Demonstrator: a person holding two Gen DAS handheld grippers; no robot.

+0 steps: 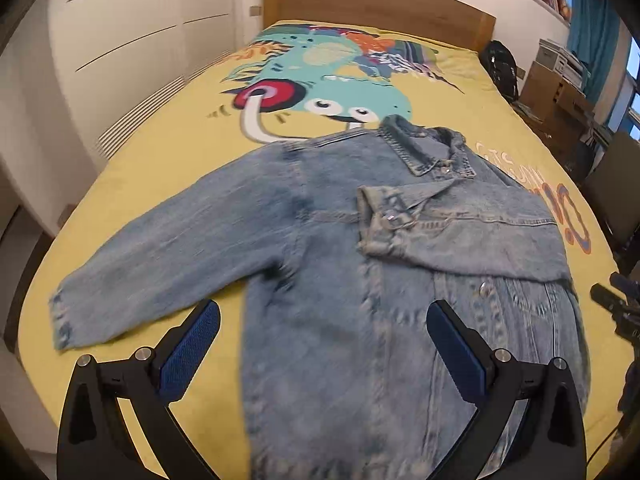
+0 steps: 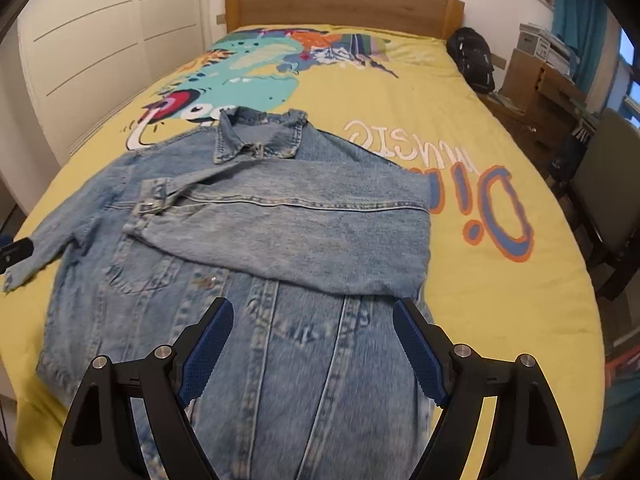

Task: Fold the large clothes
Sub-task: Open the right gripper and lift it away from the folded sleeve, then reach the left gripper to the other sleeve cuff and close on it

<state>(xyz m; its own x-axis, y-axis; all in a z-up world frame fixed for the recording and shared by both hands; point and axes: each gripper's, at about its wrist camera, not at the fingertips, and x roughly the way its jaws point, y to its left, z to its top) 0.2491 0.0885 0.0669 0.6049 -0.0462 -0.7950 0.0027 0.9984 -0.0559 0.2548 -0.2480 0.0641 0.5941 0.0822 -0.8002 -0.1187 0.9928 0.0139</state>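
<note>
A blue denim jacket [image 1: 340, 248] lies front up on the yellow bedspread [image 1: 168, 152], collar toward the headboard. One sleeve [image 2: 288, 228] is folded across the chest, its cuff near the buttons. The other sleeve [image 1: 160, 256] stretches flat out to the side. My left gripper [image 1: 322, 320] hangs open above the jacket's lower left part, nothing between its blue pads. My right gripper [image 2: 314, 320] is open too, above the jacket's lower front [image 2: 304, 380], holding nothing. Its black tip [image 1: 616, 304] shows at the right edge of the left wrist view.
The bedspread [image 2: 460, 280] carries a cartoon print and lettering. A wooden headboard [image 2: 344, 0] stands at the far end. White cupboard doors [image 1: 120, 40] line the left side. A black backpack [image 2: 472, 58], cardboard boxes [image 2: 532, 76] and a chair [image 2: 604, 184] crowd the right side.
</note>
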